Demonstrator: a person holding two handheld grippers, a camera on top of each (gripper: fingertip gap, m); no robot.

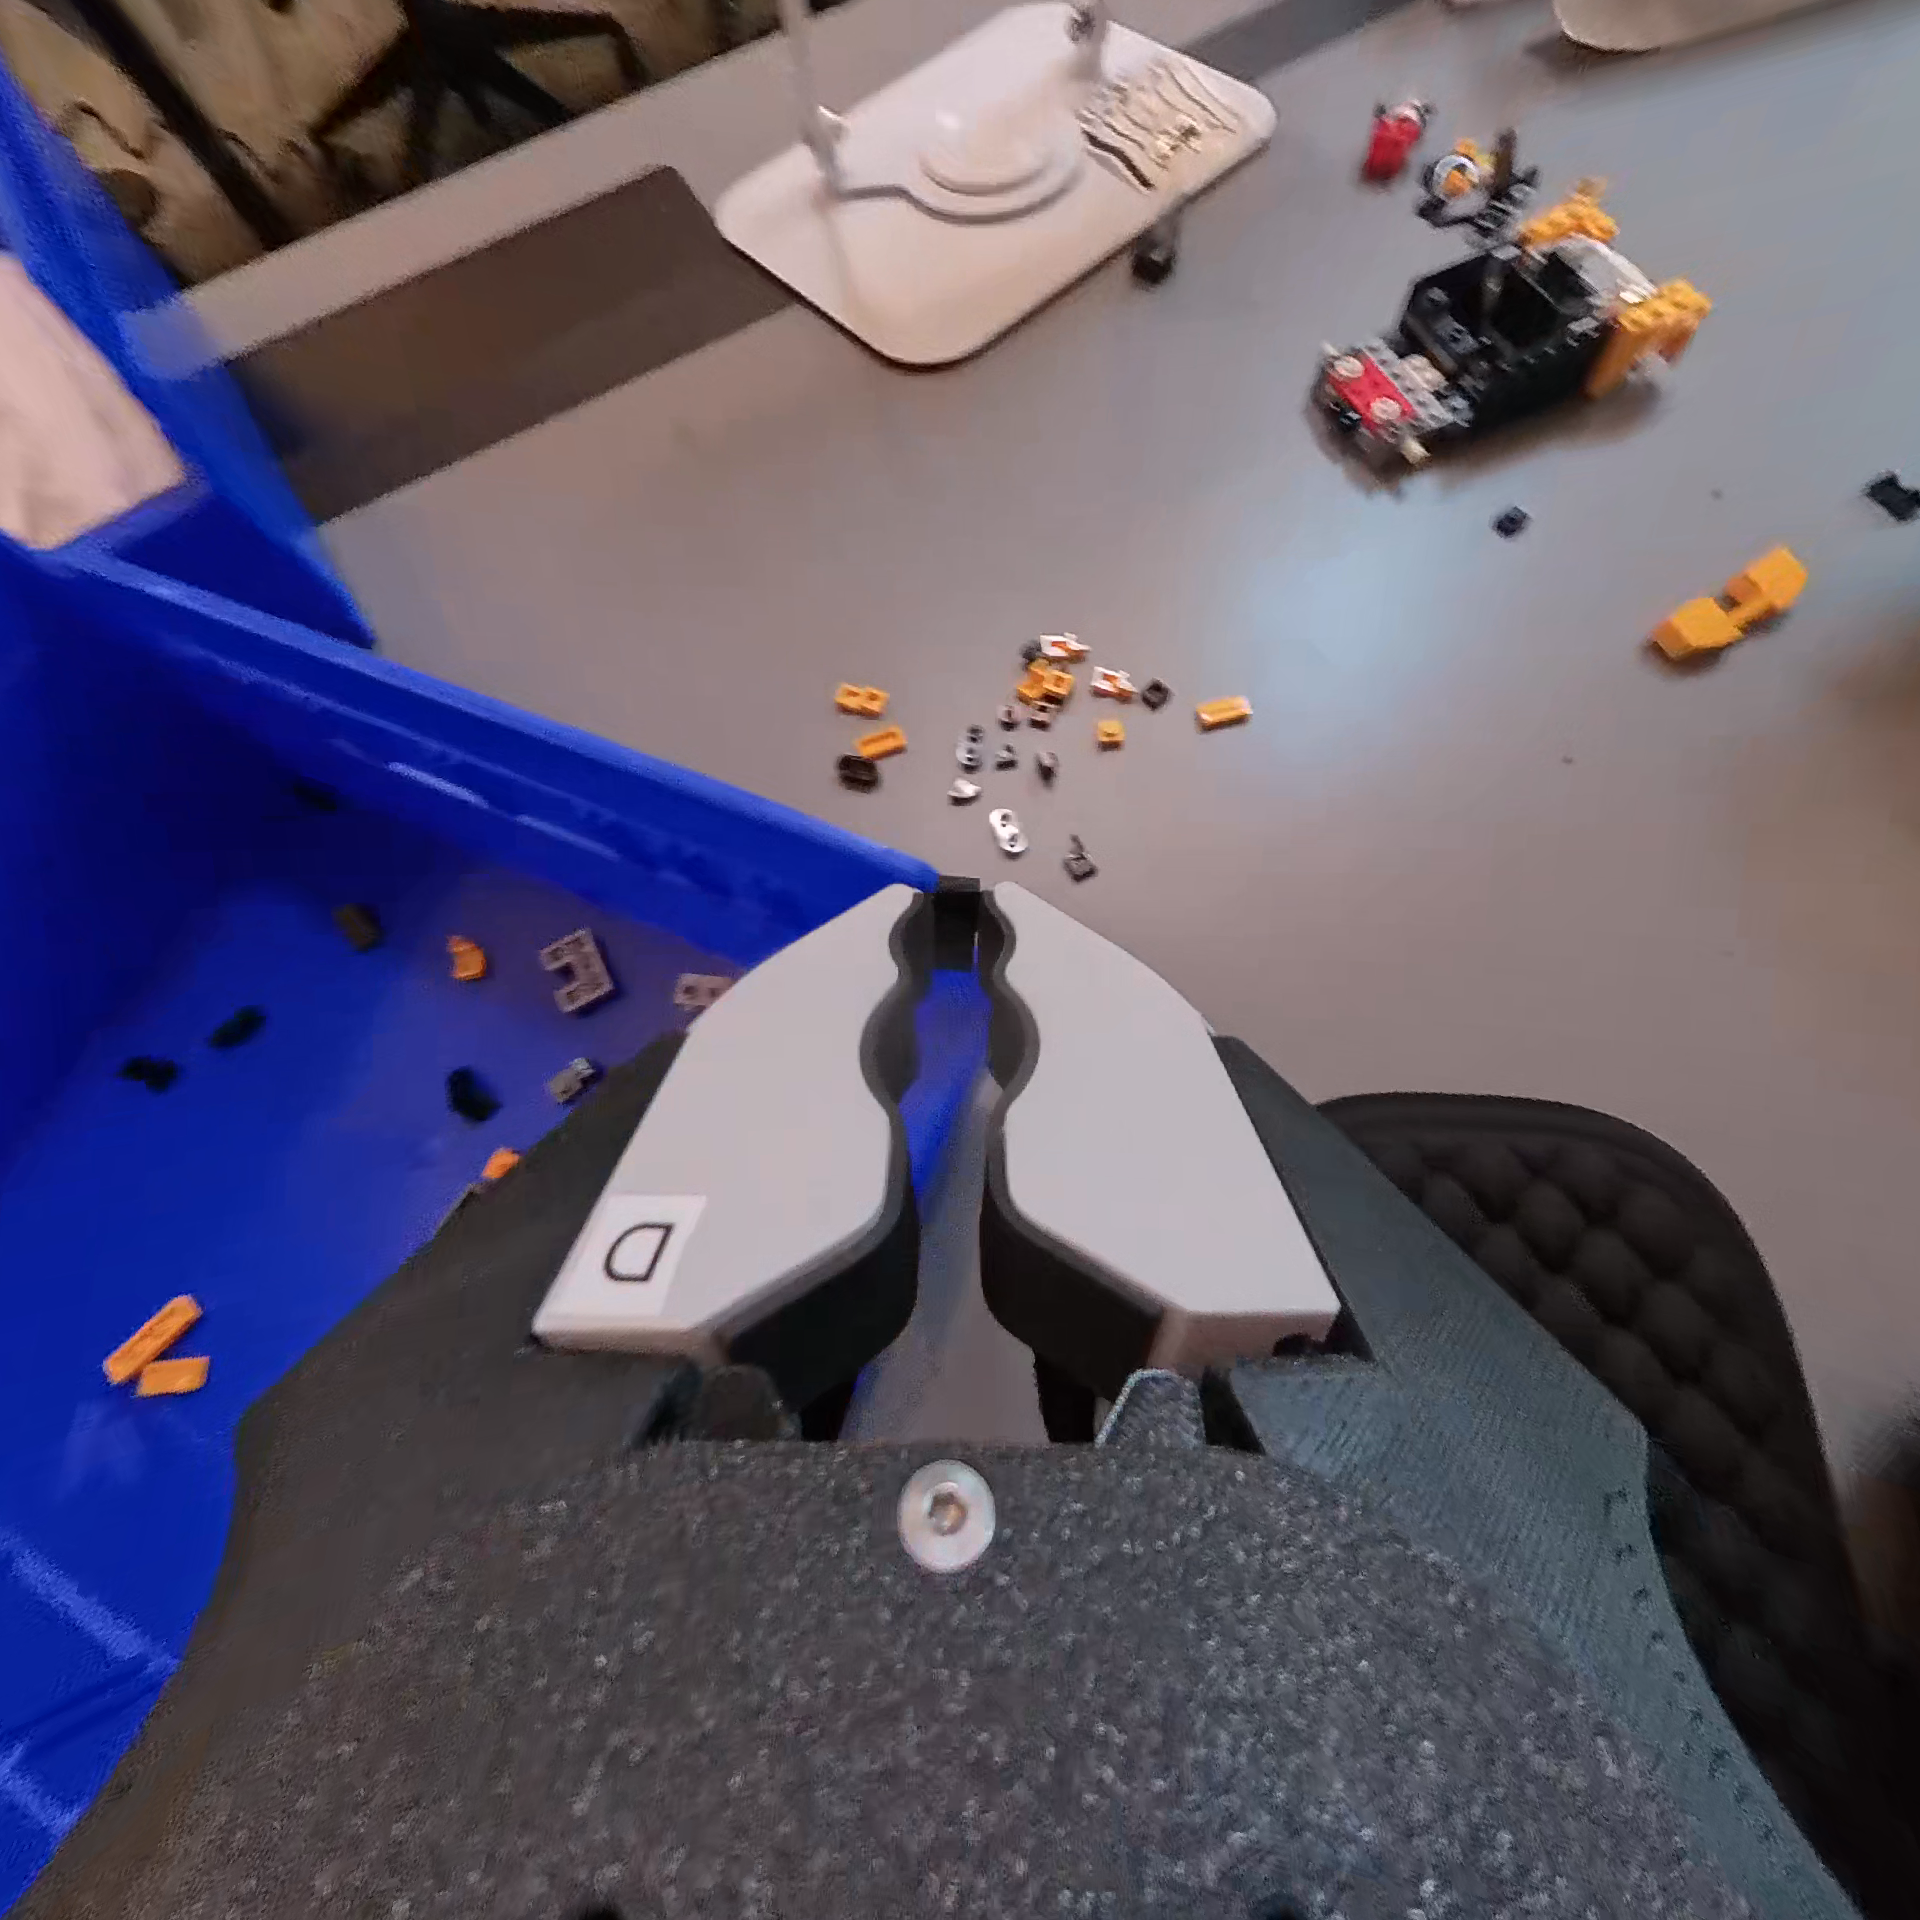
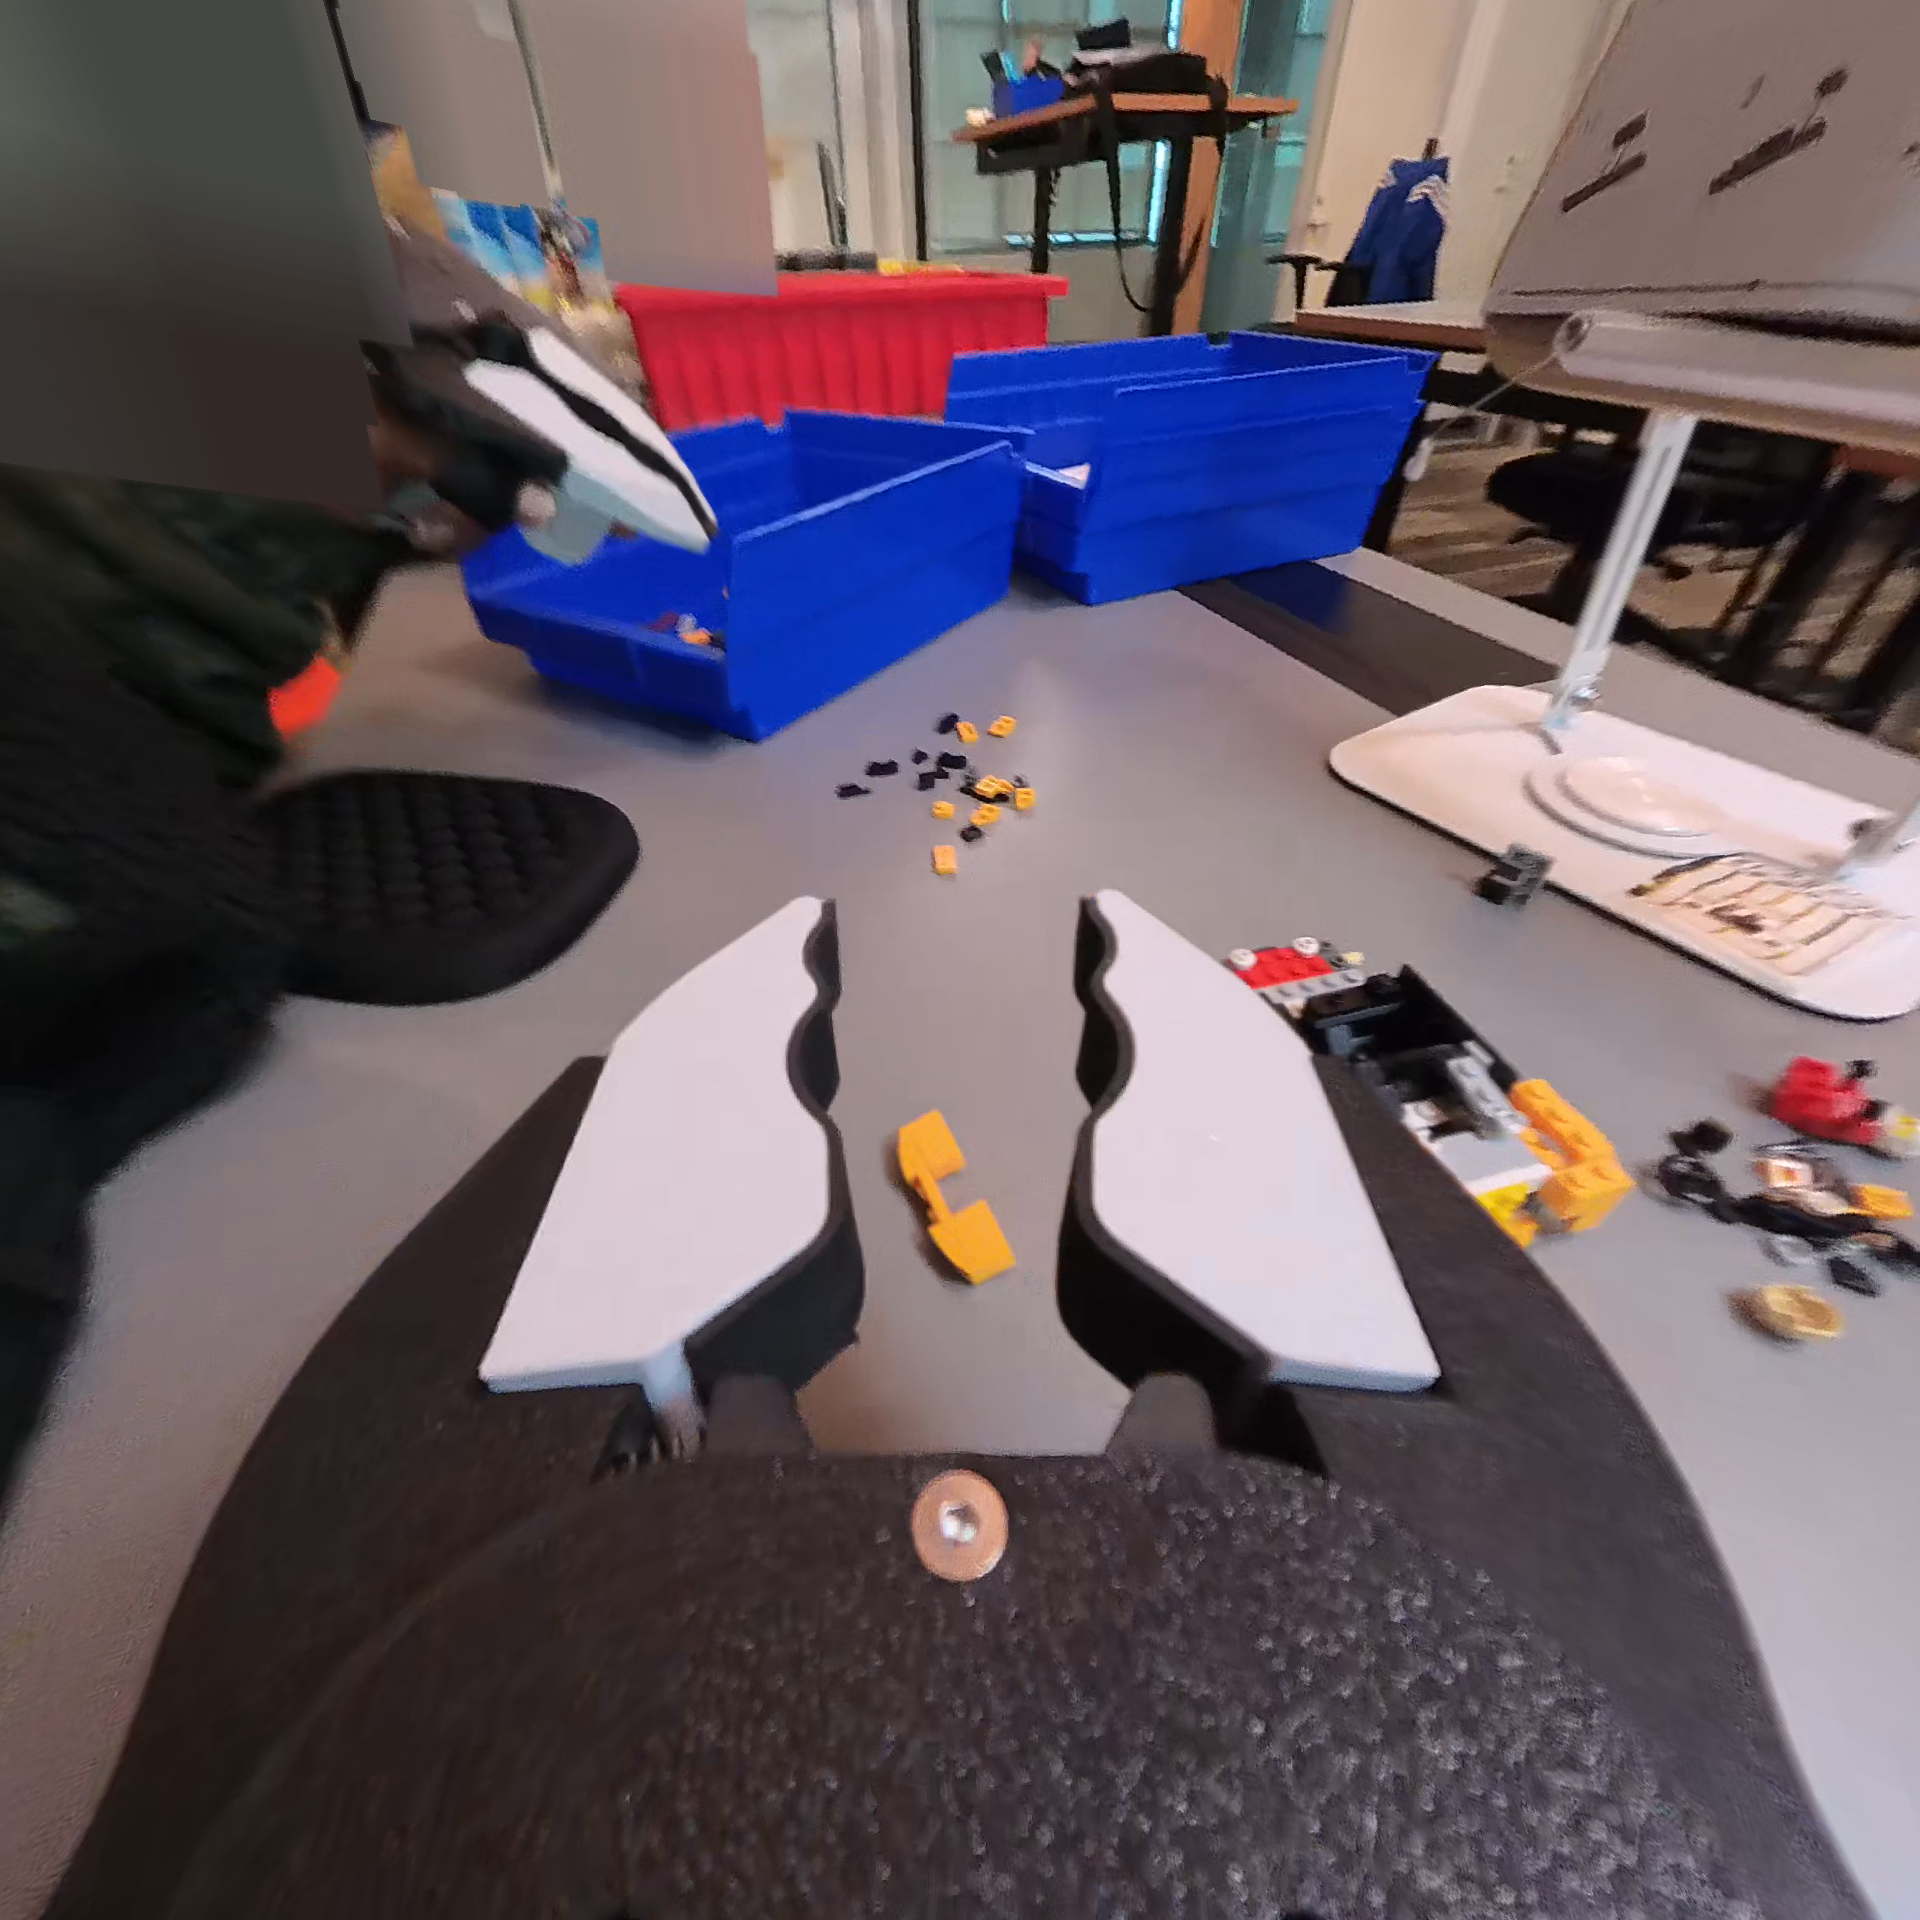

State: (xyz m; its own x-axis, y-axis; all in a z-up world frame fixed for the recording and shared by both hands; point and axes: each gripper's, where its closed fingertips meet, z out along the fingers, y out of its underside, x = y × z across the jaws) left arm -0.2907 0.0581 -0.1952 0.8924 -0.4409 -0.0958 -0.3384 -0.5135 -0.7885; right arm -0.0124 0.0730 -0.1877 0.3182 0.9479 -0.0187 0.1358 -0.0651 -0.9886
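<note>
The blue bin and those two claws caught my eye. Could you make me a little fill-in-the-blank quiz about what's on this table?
1. The left claw pinches a small ____ brick at the corner of the blue bin.
2. The right claw stands ____, its fingers apart.
3. On the table between the right claw's fingers lies a ____ curved piece.
4. The half-built toy car is mostly ____.

Missing words: black; open; yellow; black

Two wrist views, shared brick scatter (image 1: 1023,727).
</note>
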